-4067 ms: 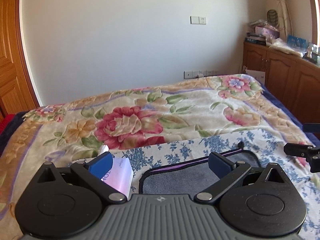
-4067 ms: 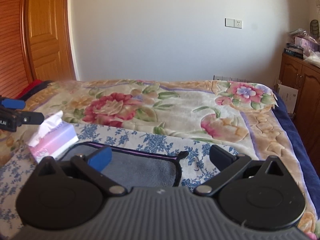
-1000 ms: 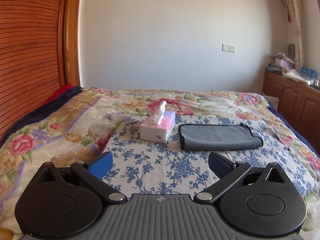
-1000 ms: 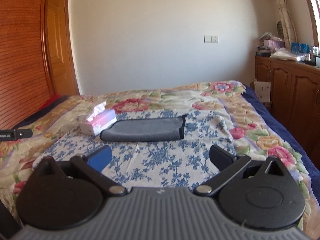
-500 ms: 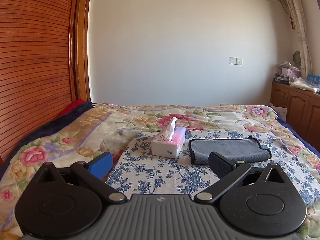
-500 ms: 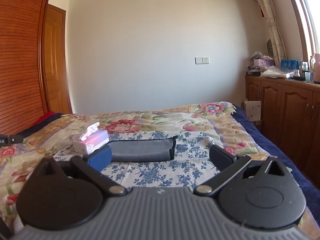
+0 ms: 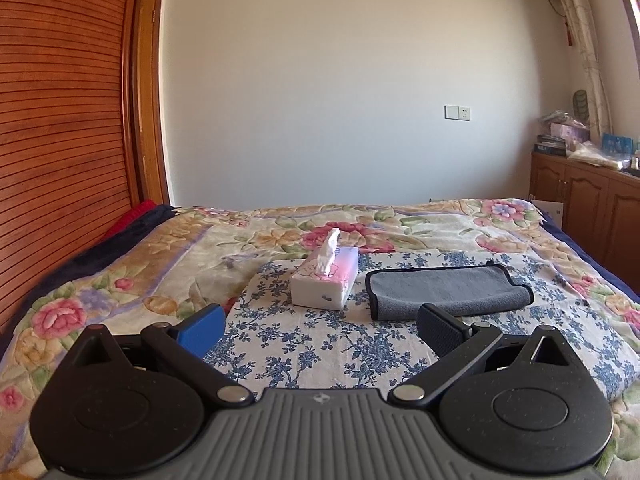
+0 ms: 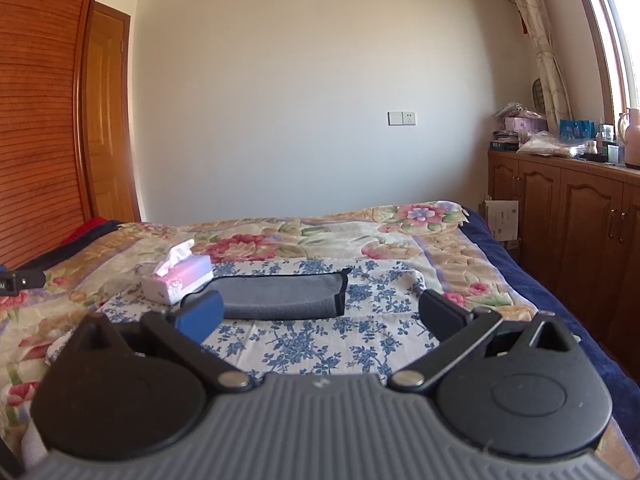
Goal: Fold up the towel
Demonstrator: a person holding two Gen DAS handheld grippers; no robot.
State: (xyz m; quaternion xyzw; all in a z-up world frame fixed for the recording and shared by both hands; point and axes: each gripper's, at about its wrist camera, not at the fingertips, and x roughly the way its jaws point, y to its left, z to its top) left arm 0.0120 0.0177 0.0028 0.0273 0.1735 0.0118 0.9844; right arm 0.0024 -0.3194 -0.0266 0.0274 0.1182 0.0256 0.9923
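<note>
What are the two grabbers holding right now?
Nothing. The left gripper and the right gripper are both open and empty, and the folded gray towel lies on the bed beyond them, beside the tissue box.

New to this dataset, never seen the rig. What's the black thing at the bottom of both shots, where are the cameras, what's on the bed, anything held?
No robot: a person carries two handheld grippers, each with a fisheye camera looking along its fingers. The black shape is the gripper itself: the left gripper in one view, the right gripper in the other. Both are open and hold nothing. On the bed, a blue floral cloth carries a folded grey towel with a tissue box beside it.
</note>
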